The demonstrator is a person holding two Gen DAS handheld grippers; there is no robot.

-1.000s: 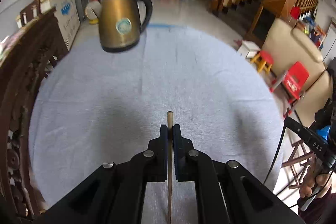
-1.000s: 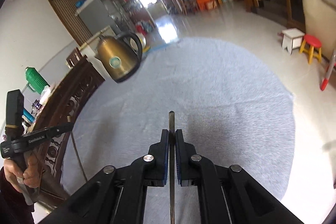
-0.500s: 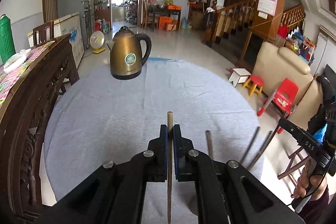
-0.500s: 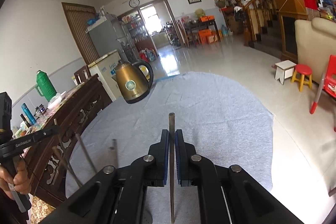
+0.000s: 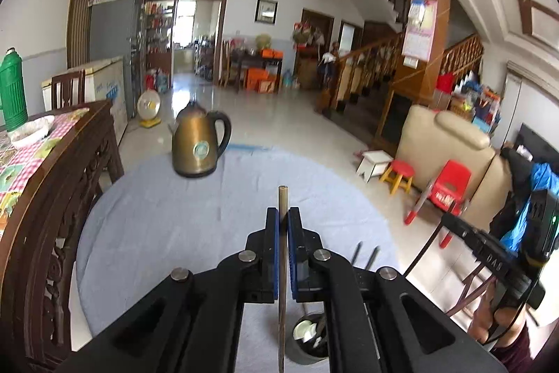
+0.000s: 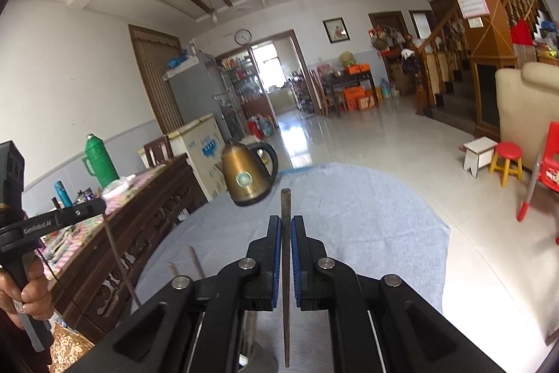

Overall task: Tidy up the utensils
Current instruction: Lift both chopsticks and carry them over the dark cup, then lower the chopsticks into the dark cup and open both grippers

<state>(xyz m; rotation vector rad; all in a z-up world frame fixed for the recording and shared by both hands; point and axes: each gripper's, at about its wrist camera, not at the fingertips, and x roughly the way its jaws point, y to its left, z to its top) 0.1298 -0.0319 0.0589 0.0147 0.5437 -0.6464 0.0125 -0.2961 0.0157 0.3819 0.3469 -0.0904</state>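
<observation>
Gripping one chopstick (image 5: pixel 283 254) each (image 6: pixel 285 268), both grippers (image 5: pixel 283 215) (image 6: pixel 285 222) hover over a possibly metal holder (image 5: pixel 307 343).

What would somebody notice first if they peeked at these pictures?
Probably the shiny gold kettle standing at the far edge of the round grey tablecloth. Next, each gripper pinches one chopstick: the left gripper a wooden chopstick, the right gripper a dark chopstick.

Matt grey cloth (image 5: pixel 157 226); glossy bronze metal kettle (image 5: pixel 197 145); carved dark wood sideboard (image 5: pixel 52 215); shiny floor tiles (image 6: pixel 384 142).
</observation>
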